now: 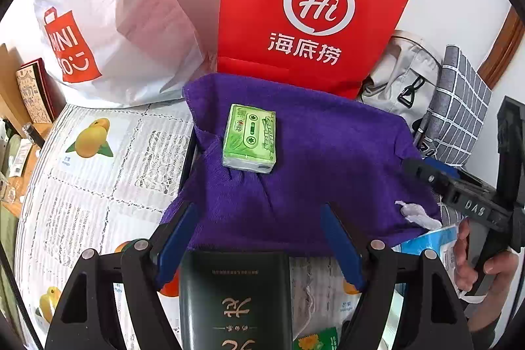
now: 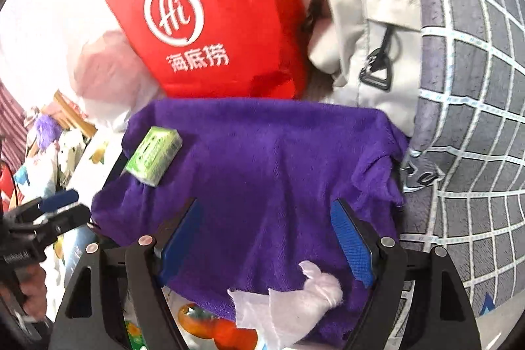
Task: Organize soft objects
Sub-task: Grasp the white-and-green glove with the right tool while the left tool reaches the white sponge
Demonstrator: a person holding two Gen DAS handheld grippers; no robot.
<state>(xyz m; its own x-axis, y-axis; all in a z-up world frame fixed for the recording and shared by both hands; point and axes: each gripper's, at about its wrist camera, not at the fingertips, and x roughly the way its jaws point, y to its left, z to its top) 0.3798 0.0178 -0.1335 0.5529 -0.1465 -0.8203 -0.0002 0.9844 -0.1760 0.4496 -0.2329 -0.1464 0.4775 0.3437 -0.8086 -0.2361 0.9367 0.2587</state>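
Covering most of table (image 1: 82,186), purple towel (image 1: 295,169) is lying rumpled, draped over something, in front of red bag (image 1: 305,5). Left tongs (image 1: 259,238) and right tongs (image 2: 265,238) are both hanging spread wide, gripping nothing, at towel's near edge. Green tissue pack (image 1: 251,138) is resting on towel, white tissue scrap (image 2: 292,300) lying at near hem. Judging next step: clearing pack first, then pinching towel deep at hem, lifting evenly to avoid dragging.

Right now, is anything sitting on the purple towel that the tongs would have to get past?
Yes. A green tissue pack lies on top of the purple towel, toward its far left part. A crumpled white tissue lies on its near edge, between the right tongs.
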